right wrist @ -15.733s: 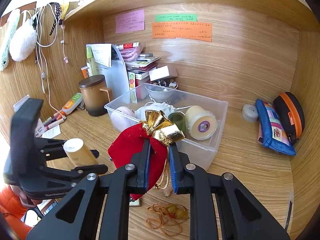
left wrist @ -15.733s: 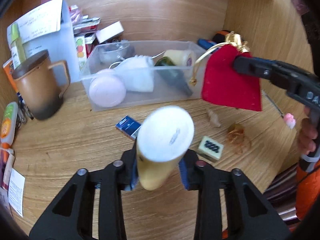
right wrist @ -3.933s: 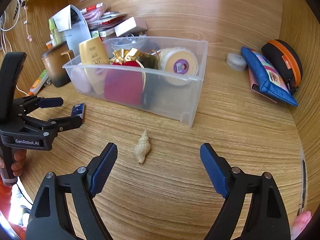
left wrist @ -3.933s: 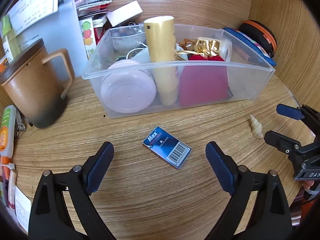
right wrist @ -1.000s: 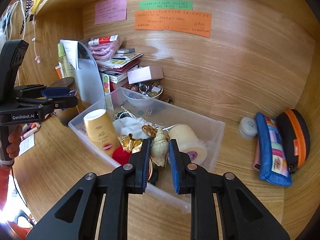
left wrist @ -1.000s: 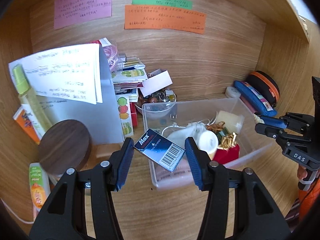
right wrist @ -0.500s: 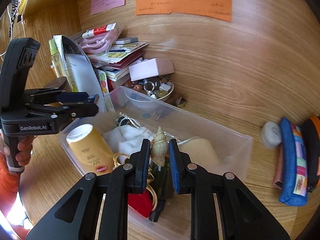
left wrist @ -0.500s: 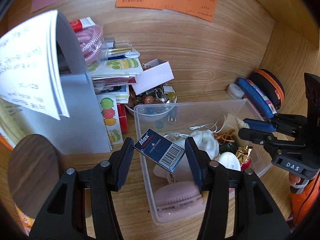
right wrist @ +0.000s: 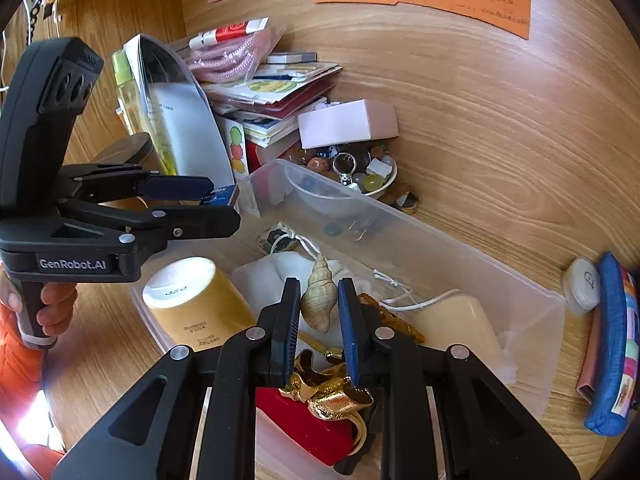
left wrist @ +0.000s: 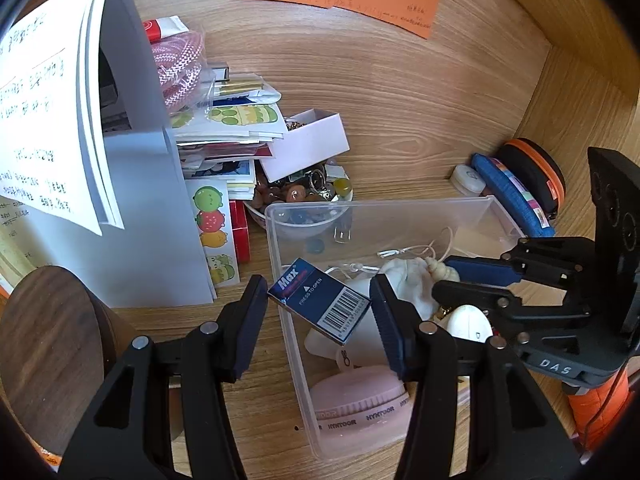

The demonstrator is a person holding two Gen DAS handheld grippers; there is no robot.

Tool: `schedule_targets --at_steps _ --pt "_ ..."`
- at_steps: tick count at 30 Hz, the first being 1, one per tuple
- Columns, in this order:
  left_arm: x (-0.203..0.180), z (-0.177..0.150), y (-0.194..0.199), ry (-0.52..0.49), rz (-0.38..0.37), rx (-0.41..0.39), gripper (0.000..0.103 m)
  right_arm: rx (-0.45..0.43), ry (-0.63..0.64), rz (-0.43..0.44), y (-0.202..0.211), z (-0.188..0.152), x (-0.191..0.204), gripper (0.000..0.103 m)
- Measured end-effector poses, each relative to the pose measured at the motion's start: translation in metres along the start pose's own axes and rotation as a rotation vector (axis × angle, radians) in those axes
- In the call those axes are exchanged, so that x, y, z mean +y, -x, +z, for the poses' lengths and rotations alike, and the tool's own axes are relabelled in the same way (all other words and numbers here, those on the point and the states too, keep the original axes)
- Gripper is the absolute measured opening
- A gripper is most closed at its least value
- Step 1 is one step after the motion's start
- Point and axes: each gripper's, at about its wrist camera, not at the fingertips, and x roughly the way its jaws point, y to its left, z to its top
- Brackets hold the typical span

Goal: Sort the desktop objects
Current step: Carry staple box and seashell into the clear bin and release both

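Left wrist view: the left gripper (left wrist: 318, 306) pinches a small blue box (left wrist: 319, 298) by its ends, held over the left edge of the clear bin (left wrist: 282, 280) on the desk. Right wrist view: the right gripper (right wrist: 319, 308) is clamped on a seashell (right wrist: 319, 298) above the bin's middle, over a white pouch (right wrist: 276, 276) and a yellow bottle (right wrist: 196, 304).

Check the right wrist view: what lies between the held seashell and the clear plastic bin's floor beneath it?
A white drawstring pouch lies in the clear plastic bin directly under the beige spiral seashell; right wrist view shows it.
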Motion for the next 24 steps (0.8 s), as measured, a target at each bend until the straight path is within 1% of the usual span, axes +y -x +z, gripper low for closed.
schedule_targets --at_steps 2,7,10,12,19,21,24 --pt "0.001 0.0 -0.002 0.003 -0.009 0.012 0.052 0.0 0.008 -0.017 0.0 -0.001 0.001 0.017" --pt "-0.003 0.0 0.0 -0.009 -0.003 0.016 0.052 0.0 0.003 -0.023 0.001 -0.001 0.0 0.018" --pt "-0.002 0.0 0.0 -0.006 -0.005 0.017 0.052 -0.005 0.0 -0.028 0.003 -0.001 -0.001 0.024" --pt "-0.001 0.0 0.0 -0.002 -0.01 0.018 0.052 -0.013 -0.005 -0.034 0.005 -0.001 -0.002 0.034" --pt "0.001 0.002 0.001 0.026 -0.039 0.028 0.052 -0.047 -0.021 -0.05 0.015 0.001 -0.002 0.039" --pt "0.001 0.003 0.003 0.034 -0.053 0.03 0.052 -0.054 -0.027 -0.055 0.017 0.001 -0.003 0.043" --pt "-0.002 0.004 0.007 0.035 -0.07 0.026 0.055 -0.064 -0.035 -0.057 0.021 0.002 -0.003 0.044"
